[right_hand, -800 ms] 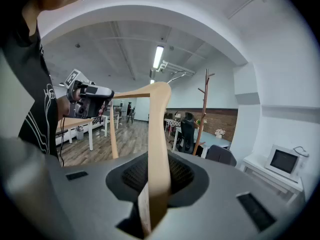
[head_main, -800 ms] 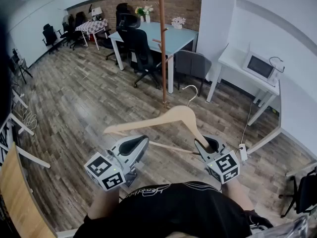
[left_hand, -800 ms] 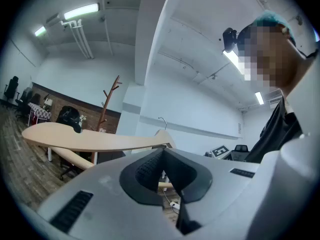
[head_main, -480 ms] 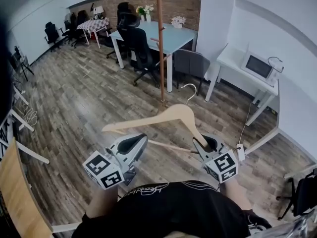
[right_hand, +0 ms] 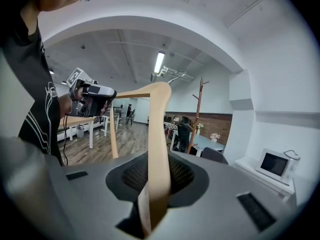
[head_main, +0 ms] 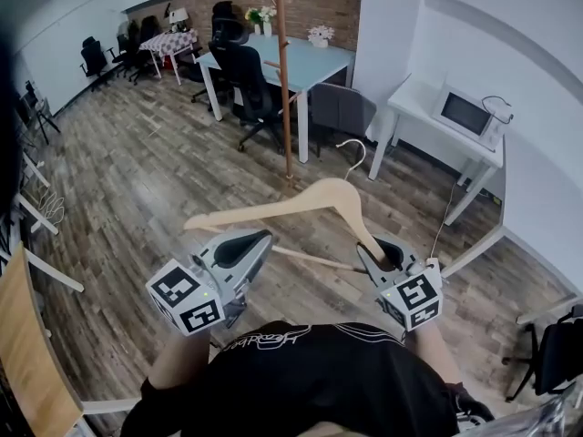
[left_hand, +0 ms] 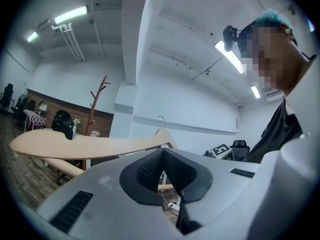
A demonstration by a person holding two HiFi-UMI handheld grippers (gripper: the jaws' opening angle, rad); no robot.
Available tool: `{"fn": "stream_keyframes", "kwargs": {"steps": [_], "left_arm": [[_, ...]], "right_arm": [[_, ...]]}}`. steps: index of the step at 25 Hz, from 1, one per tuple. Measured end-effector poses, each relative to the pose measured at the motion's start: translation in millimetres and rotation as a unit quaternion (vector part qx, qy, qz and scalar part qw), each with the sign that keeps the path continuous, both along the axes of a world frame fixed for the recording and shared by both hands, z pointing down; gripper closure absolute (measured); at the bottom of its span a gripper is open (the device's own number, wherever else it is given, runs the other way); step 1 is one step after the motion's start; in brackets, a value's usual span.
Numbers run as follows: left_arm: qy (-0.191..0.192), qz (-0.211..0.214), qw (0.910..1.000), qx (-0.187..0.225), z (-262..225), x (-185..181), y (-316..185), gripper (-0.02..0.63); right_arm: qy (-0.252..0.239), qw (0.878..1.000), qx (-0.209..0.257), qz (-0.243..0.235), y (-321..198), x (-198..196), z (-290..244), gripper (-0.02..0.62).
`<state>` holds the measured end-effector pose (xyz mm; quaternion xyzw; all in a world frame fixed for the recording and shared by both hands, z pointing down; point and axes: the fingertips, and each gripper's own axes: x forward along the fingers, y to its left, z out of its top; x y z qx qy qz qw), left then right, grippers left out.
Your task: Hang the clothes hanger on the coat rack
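Note:
A pale wooden hanger (head_main: 310, 203) with a metal hook (head_main: 353, 156) is held out in front of me. My right gripper (head_main: 384, 259) is shut on the end of its right arm; in the right gripper view the wood (right_hand: 157, 149) stands clamped between the pads. My left gripper (head_main: 240, 248) sits under the hanger's left arm, shut and with nothing in it (left_hand: 161, 156); the hanger (left_hand: 85, 145) passes just beyond its tips. The brown wooden coat rack (head_main: 281, 71) stands on the floor ahead, also seen as the coat rack (left_hand: 95, 104) and the coat rack (right_hand: 196, 116).
Behind the rack stands a light blue table (head_main: 314, 62) with black office chairs (head_main: 248, 85) and a grey chair (head_main: 339, 112). A white desk (head_main: 414, 112) with a microwave (head_main: 466, 114) is at the right. A cable and power strip (head_main: 435, 260) lie on the wood floor.
The room has slid toward me and the coat rack has shifted left in the head view. Both grippers keep their places, and the right one still holds the hanger.

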<state>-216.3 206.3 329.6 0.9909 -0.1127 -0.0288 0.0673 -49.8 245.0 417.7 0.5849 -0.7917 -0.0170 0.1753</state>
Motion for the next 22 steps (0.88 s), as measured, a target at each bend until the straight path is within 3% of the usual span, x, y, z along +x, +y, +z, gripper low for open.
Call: {"fn": "stream_keyframes", "kwargs": {"steps": [11,22], "left_arm": [[0.006,0.034,0.9994,-0.003,-2.3,36.8,-24.4,0.598],[0.004,0.045,0.9985,-0.029,13.7,86.4,-144.4,0.598]], "right_arm": [[0.005,0.999,-0.002,0.041,-12.3,38.8,10.4,0.489],[-0.011,0.998,-0.027,0.061,-120.9,90.0,29.3,0.489]]}}
